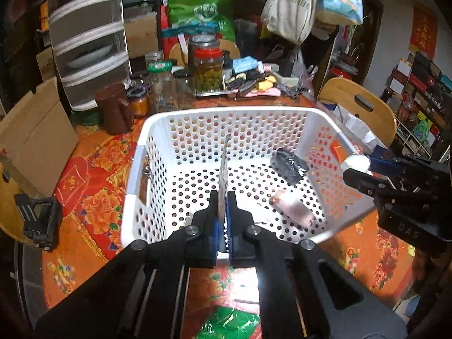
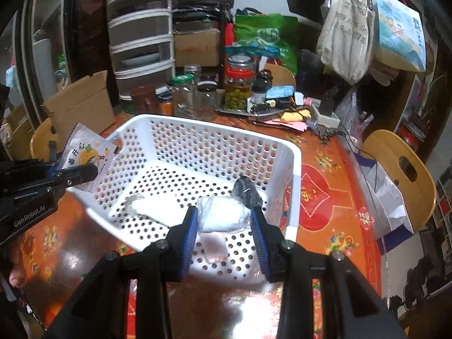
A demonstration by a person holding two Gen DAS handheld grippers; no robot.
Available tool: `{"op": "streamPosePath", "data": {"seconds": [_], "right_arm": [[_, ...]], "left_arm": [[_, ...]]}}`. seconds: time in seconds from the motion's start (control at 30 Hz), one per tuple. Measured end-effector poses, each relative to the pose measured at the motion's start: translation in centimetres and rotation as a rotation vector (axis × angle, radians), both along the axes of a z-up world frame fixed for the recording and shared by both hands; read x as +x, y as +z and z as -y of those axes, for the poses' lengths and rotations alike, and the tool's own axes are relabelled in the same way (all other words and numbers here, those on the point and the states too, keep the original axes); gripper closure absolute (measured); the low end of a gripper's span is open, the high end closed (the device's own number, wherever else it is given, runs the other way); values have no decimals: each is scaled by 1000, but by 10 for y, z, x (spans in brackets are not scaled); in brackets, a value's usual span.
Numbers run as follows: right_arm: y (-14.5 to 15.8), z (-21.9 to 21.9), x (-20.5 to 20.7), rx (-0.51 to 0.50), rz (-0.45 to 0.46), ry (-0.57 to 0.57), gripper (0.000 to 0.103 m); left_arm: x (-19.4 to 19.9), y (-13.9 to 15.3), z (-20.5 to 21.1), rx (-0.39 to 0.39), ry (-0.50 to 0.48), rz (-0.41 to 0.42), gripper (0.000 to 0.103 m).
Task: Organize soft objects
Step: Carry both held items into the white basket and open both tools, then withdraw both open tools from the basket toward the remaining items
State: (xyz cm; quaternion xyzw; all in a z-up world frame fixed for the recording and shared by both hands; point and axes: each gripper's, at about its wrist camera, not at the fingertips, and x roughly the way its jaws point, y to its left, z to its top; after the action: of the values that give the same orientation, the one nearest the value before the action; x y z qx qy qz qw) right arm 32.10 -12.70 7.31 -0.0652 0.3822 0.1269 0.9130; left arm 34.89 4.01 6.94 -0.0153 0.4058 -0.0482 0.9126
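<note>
A white perforated basket (image 1: pixel 158 124) (image 2: pixel 293 169) stands on the red flowered table. Inside lie a black wrapped bundle (image 1: pixel 288 165) (image 2: pixel 247 190) and a pink packet (image 1: pixel 293 209) (image 2: pixel 214 247). My left gripper (image 1: pixel 223 197) (image 2: pixel 84 171) is shut on a flat white snack packet (image 1: pixel 223 169) (image 2: pixel 84 148), held edge-on over the basket's near left side. My right gripper (image 2: pixel 223 217) (image 1: pixel 356 166) holds a soft white bundle (image 2: pixel 223 214) (image 1: pixel 356 162) between its blue pads above the basket's right part.
Glass jars (image 1: pixel 207 70) (image 2: pixel 238 84), a brown mug (image 1: pixel 113 110) and clutter crowd the table's far side. A cardboard box (image 1: pixel 34 138) (image 2: pixel 82 104) stands at left. A wooden chair (image 1: pixel 361 104) (image 2: pixel 404 169) is at right. A drawer tower (image 1: pixel 87 36) stands behind.
</note>
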Motion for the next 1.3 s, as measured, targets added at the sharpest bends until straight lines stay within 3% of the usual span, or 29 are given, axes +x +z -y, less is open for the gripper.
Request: {"op": "streamPosePath", "data": {"seconds": [0.27,0.77,0.87,0.93,1.0,1.07,1.3], "right_arm": [[-23,-7,37,-24,-91,-20,66],[-43,-8,53,-11,-135,-26,66],[-42,-9,52,4,-134,-22,62],[-41,-7,51,28,-130,-21,53],[-38,-6,49,36,-119,-23,42],[-35,-5,46,38,-108,-18,30],[-22,-3,27,35,-56,-9,19]], "left_arm": [[46,-36,-2,9,26,-122,99],[58,-59,3,-13,-2,-164,97],[57,-58,1,-38,-4,-158,78],[53,-54,-1,-42,6,-134,45],[47,-46,-3,-35,12,-91,31],[42,-38,-3,-37,7,-65,24],[19,-18,1,-20,-12,-13,13]]}}
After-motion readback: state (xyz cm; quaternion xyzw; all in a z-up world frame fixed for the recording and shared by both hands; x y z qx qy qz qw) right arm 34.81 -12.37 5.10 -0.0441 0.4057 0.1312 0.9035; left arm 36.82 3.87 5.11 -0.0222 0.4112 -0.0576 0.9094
